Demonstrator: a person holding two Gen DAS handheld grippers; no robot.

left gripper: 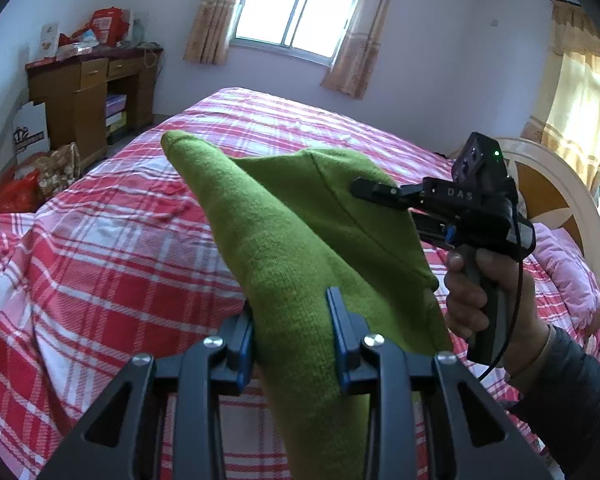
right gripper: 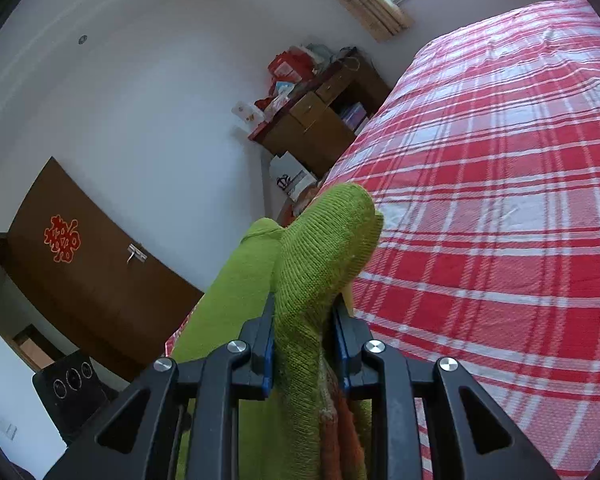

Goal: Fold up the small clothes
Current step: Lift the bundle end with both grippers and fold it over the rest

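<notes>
A small green knitted garment point(left gripper: 284, 236) hangs in the air above the bed, stretched between both grippers. My left gripper point(left gripper: 294, 332) is shut on one bunched part of it, blue pads pressing the knit. My right gripper point(right gripper: 304, 332) is shut on another bunched part of the green garment point(right gripper: 324, 248), with some orange knit showing below. In the left wrist view the right gripper point(left gripper: 366, 189) comes in from the right, held by a hand, its fingers pinching the far upper edge of the cloth.
A bed with a red and white plaid sheet point(left gripper: 112, 248) lies under the garment. A pink pillow point(left gripper: 568, 268) and round headboard point(left gripper: 556, 196) are at the right. A wooden desk point(left gripper: 88, 96) with clutter and bags stands by the far wall. A brown door point(right gripper: 84, 264) shows left.
</notes>
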